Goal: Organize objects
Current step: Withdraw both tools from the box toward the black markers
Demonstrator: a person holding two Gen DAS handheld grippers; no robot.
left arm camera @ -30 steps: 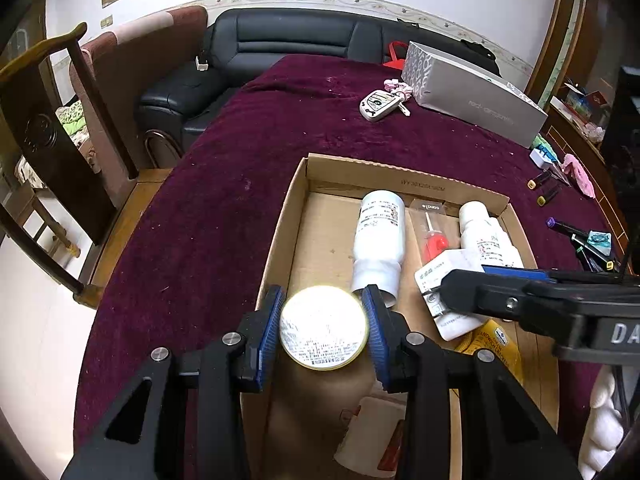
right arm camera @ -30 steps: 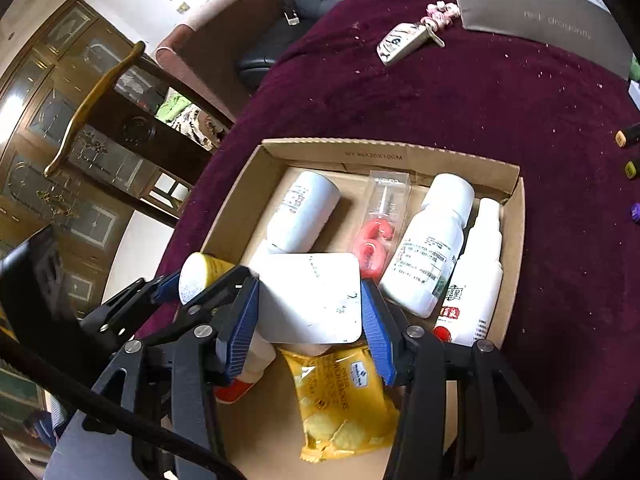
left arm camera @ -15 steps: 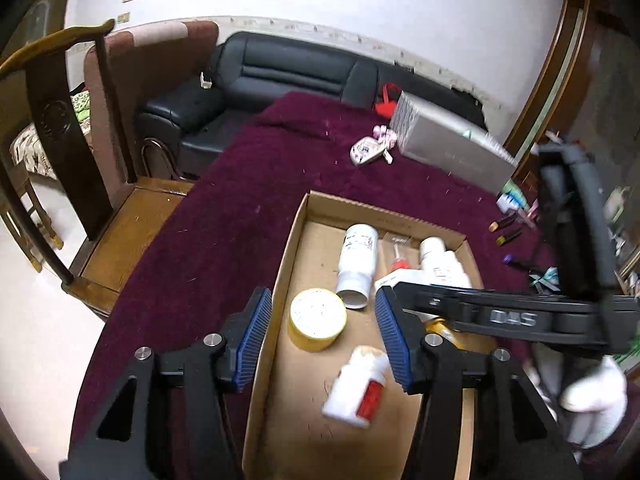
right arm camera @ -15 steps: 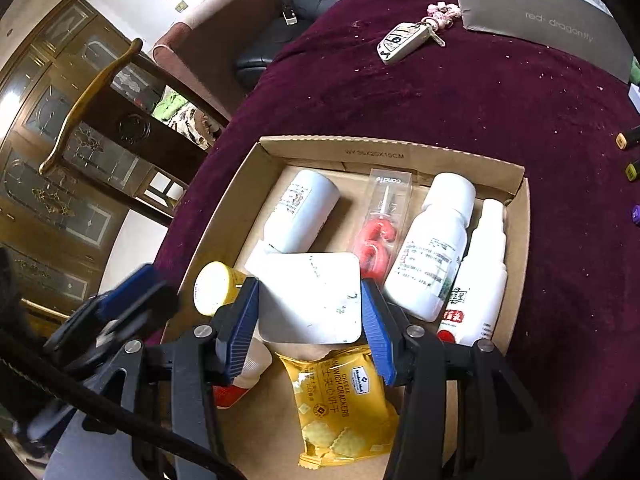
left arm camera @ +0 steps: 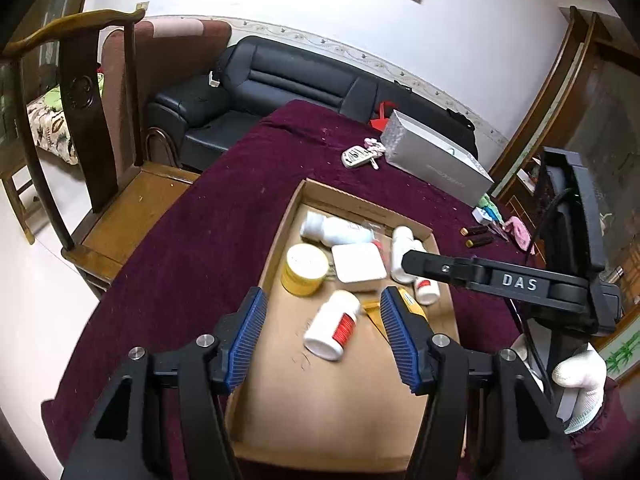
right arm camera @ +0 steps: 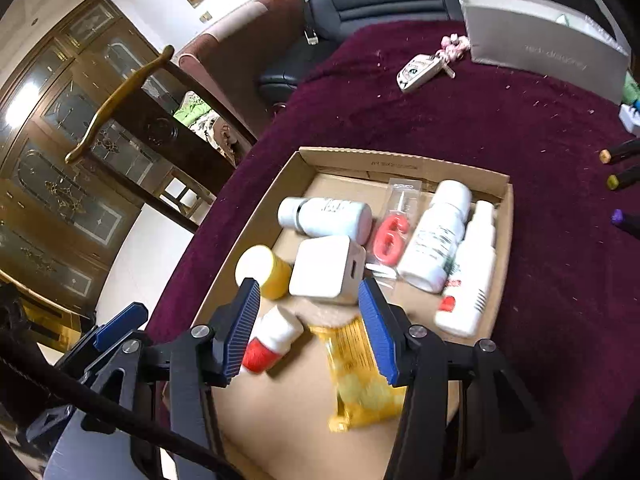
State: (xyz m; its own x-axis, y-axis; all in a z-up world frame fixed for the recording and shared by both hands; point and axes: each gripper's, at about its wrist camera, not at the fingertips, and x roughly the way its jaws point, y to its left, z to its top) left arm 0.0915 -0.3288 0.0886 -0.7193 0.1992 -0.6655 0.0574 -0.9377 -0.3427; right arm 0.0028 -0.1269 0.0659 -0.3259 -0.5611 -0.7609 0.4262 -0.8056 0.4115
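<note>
The cardboard box (left arm camera: 320, 408) lies on the maroon cloth. In it are a yellow round tin (left arm camera: 304, 268), a white square case (left arm camera: 358, 262) and a white bottle with a red label (left arm camera: 332, 326). My left gripper (left arm camera: 320, 336) hangs above that bottle; its jaws are opening and nothing is gripped. In the right wrist view my right gripper (right arm camera: 308, 328) is open, just short of the white square case (right arm camera: 326, 270), which rests on the box (right arm camera: 400, 164) floor. A yellow cracker packet (right arm camera: 360, 380) lies under its right pad.
More bottles (right arm camera: 436, 240), a spray bottle (right arm camera: 468, 272) and a red candle packet (right arm camera: 390, 236) fill the box's far half. A car key (right arm camera: 420, 72), a grey carton (right arm camera: 540, 48) and markers (right arm camera: 616, 156) lie on the cloth. A wooden chair (left arm camera: 100, 120) stands to the left.
The left gripper let go of the yellow tin, opened and pulled up and back. The right gripper left the white square case in the box and rose. The back white bottle turned crosswise.
</note>
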